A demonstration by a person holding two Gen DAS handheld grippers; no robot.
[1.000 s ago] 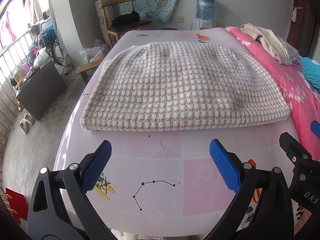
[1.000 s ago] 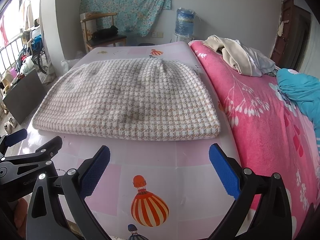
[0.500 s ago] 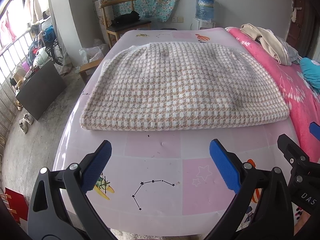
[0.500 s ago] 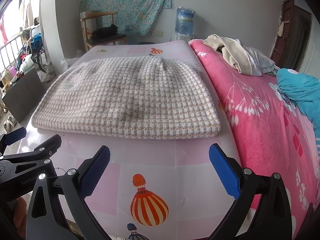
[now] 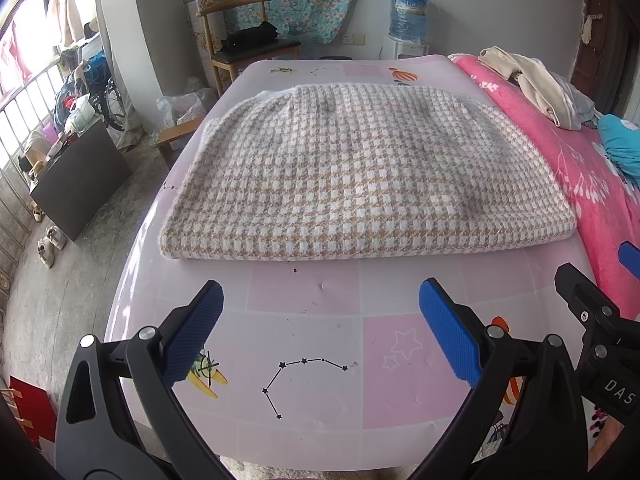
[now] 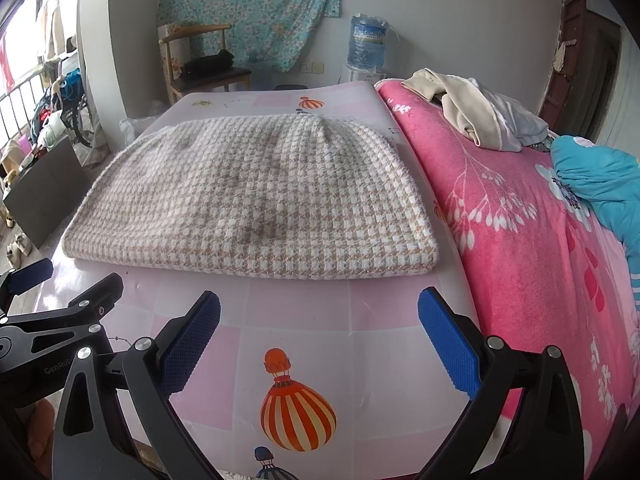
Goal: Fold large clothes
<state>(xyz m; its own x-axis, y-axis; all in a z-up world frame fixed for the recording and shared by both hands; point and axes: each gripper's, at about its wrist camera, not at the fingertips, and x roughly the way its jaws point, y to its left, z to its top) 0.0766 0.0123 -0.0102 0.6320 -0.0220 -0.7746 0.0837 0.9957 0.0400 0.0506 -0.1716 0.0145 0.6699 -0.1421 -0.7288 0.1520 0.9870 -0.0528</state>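
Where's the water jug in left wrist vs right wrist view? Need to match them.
Left wrist: water jug top, right of centre, against the back wall.
Right wrist: water jug top, slightly right of centre.
Shared landmark: wooden chair, left of it in both.

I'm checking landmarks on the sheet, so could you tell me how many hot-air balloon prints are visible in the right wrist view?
4, perhaps more hidden. One large striped balloon near the right gripper, one dark balloon at the bottom edge, one far balloon beyond the folded checked garment, one edge balloon partly hidden.

bed (image 5: 304, 300): pink printed sheet | on it: folded checked garment (image 5: 360, 176), pink blanket (image 6: 520, 240)
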